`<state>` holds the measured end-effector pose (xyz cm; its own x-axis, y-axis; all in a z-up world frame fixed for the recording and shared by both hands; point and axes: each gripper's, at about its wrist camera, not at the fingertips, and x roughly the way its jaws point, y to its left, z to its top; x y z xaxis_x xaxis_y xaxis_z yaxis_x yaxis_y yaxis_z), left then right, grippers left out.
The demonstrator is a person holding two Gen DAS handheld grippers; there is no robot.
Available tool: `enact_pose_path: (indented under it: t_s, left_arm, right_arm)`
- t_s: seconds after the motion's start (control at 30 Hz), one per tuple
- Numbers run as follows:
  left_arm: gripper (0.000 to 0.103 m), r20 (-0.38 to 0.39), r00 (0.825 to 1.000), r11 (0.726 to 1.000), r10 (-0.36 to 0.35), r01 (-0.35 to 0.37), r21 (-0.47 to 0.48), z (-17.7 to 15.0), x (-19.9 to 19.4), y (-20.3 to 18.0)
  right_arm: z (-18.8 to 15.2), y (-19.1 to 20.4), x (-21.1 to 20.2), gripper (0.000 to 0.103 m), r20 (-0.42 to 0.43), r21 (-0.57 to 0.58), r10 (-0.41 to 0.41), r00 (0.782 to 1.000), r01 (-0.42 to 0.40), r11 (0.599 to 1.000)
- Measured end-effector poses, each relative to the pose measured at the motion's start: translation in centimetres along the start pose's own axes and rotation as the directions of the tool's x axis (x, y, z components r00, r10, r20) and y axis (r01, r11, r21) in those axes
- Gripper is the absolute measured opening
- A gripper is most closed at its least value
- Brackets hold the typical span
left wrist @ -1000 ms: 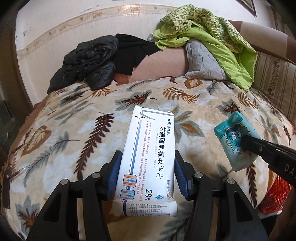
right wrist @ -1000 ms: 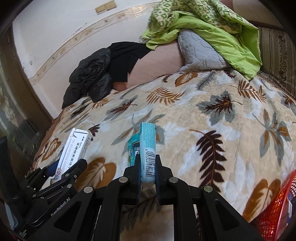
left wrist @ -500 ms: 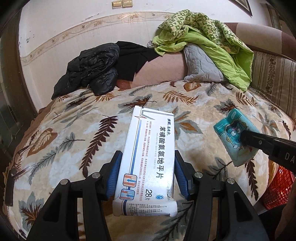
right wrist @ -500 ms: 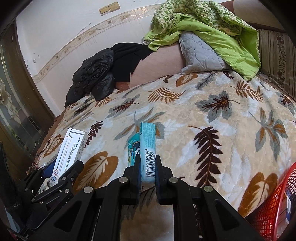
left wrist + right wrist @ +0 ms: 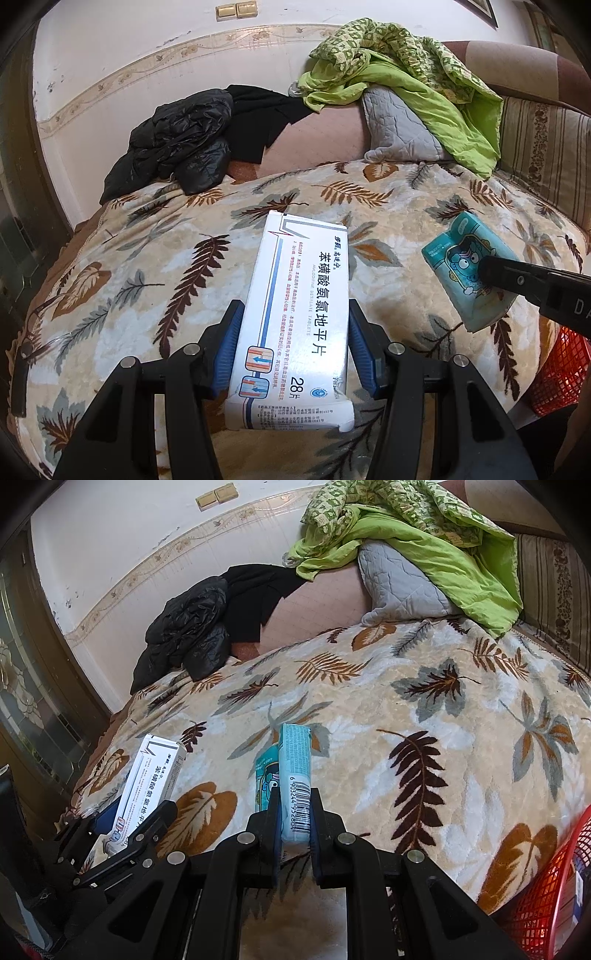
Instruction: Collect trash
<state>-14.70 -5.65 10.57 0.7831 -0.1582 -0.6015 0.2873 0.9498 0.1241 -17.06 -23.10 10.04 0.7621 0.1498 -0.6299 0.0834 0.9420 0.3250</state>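
The flat white cardboard medicine box (image 5: 295,317) reads "AMLODIPINE BESILATE TABLETS" and "28片" (Chinese title alongside); the teal plastic tissue packet (image 5: 295,775) bears barcode digits "6 903244 952804".

Even daylight over my blanket (image 5: 147,258), no harsh shadows. Slight glare on the box (image 5: 295,314). Fisheye bends edges; corners black.

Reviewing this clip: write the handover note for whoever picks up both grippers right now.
Left gripper: shut on the white medicine box, held above the leaf-print blanket.
Right gripper: shut on the teal tissue pack, gripped edge-on.
Done: both pieces are lifted off the bed.
Left: carry both to the red mesh basket at the right edge of the bed and drop them in; it seems to hold something already.
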Motion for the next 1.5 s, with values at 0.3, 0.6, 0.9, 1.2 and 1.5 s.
enact_pose_path:
  t_s: [0.3,0.6,0.9,1.2,1.5]
  left_arm:
    - [0.053,0.02,0.999,0.999,-0.033,0.033,0.023,0.6,-1.1,-1.2]
    - [0.053,0.024,0.995,0.995,-0.092,0.091,0.048,1.2,-2.7,-3.0]
    - [0.053,0.046,0.99,0.988,-0.13,0.125,0.09,1.8,-4.4,-5.6]
    - [0.053,0.056,0.985,0.979,-0.165,0.157,0.129,2.4,-5.2,-8.2]
    - [0.053,0.059,0.967,0.955,-0.246,0.232,0.183,3.5,-6.1,-11.8]
  right_arm:
    - [-0.4,-0.7,-1.8,0.013,0.012,0.024,0.021,1.0,-0.022,0.999]
    - [-0.4,-2.1,-5.2,0.013,0.047,0.066,0.023,0.999,-0.026,0.997]
    - [-0.1,-4.1,-8.4,0.013,0.091,0.113,0.02,0.996,-0.03,0.993]
    - [0.1,-7.0,-11.0,0.013,0.129,0.172,-0.019,0.991,-0.004,0.985]
    - [-0.9,-10.1,-14.1,0.013,0.151,0.219,-0.079,0.985,0.045,0.975]
